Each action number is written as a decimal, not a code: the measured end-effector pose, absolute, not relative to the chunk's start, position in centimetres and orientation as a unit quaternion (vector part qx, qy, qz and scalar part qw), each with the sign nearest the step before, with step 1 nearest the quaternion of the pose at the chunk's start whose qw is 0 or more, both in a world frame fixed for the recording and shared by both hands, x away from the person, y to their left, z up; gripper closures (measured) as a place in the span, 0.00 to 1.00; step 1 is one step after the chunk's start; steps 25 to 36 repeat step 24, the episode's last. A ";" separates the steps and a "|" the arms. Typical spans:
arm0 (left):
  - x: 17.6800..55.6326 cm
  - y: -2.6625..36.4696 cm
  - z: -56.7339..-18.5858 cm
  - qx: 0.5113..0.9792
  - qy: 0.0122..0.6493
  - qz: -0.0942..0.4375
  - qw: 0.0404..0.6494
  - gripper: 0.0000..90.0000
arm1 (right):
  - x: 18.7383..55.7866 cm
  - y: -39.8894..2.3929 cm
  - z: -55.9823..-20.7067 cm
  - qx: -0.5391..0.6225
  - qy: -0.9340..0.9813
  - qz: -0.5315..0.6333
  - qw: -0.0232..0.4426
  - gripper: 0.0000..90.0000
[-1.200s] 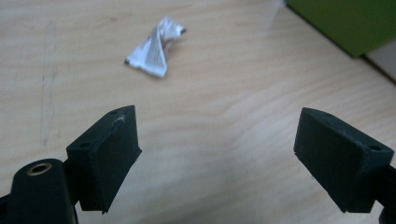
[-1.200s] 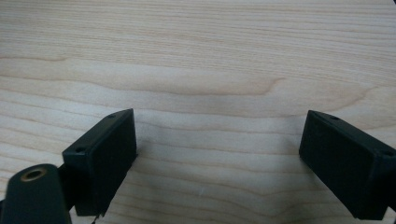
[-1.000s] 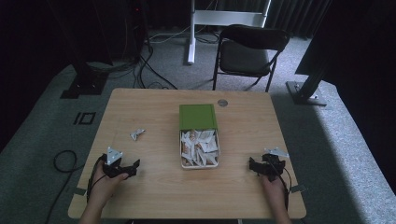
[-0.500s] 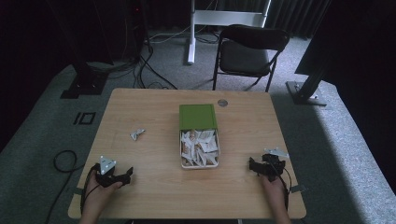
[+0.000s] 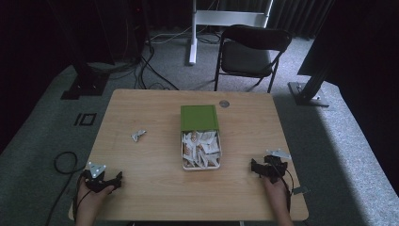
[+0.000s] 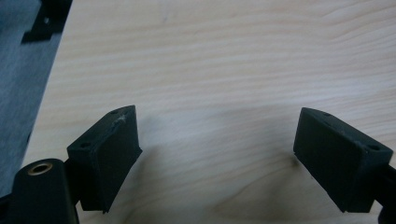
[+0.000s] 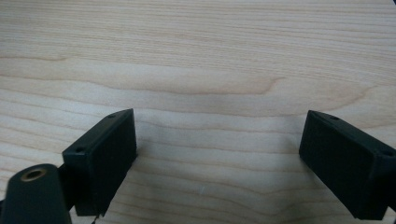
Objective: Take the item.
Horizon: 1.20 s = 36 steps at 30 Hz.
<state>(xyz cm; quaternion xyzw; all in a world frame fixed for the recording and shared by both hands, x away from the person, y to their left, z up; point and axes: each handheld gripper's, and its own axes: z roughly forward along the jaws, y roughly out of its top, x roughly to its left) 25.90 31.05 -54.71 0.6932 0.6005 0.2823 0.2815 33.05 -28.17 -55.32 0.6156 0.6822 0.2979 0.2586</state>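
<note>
Pale wooden table (image 5: 155, 165) carries an open rectangular tin with a green lid (image 5: 200, 136), full of white paper packets, at its centre. Well apart at the near corners, left gripper (image 5: 114, 180) and right gripper (image 5: 256, 168) hold jaws spread, empty.

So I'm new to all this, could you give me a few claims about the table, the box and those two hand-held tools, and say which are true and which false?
1. The box in the middle of the table holds white packets. True.
2. The green lid covers the whole box. False: it covers only the far part; the near part is uncovered.
3. The left tool grips a packet. False: its jaws stand open over bare wood.
4. A lone packet lies on the table left of the box. True.
5. The right tool is inside the box. False: it sits near the table's front right, jaws open, with nothing between them.
</note>
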 end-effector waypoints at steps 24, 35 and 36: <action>26.4 31.6 -54.8 0.647 0.656 0.280 0.270 0.15 | 33.0 -28.2 -55.3 0.616 0.682 0.298 0.259 0.12; 26.4 31.6 -54.8 0.647 0.656 0.280 0.270 0.15 | 33.0 -28.2 -55.3 0.616 0.682 0.298 0.259 0.12; 26.4 31.6 -54.8 0.647 0.656 0.280 0.270 0.15 | 33.0 -28.2 -55.3 0.616 0.682 0.298 0.259 0.12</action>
